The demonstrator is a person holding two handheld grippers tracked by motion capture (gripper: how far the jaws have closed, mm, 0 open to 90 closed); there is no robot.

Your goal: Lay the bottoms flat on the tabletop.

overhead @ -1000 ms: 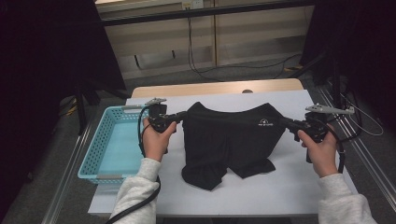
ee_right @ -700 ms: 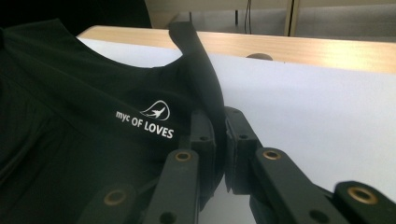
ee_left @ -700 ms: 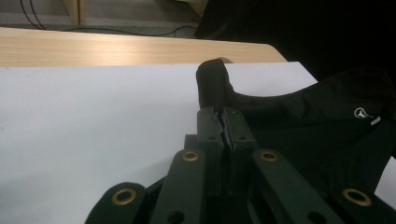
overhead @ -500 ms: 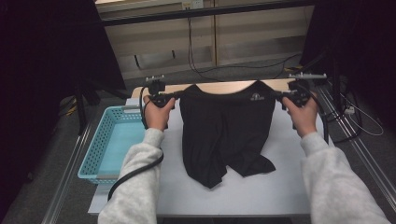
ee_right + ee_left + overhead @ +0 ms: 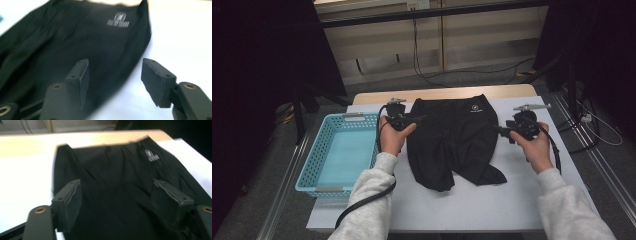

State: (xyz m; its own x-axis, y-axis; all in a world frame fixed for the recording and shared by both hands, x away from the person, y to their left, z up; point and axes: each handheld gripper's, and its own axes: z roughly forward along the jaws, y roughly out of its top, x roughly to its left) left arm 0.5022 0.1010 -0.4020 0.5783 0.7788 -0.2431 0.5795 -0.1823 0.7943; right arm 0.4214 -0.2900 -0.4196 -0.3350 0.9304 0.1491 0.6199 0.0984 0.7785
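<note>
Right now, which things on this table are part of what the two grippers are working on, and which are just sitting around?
Part of the job:
- black shorts, spread flat on the table
- left gripper, jaws just opened, nothing between them
- right gripper, jaws just opened, off the cloth

Lying about:
- blue basket, beside the shorts and apart from them
- white table

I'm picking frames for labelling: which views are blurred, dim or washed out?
High view: sharp, dim, dark surroundings. Left gripper view: black shorts motion-smeared, table washed out, fingers crisp. Right gripper view: logo smeared, table overexposed.
</note>
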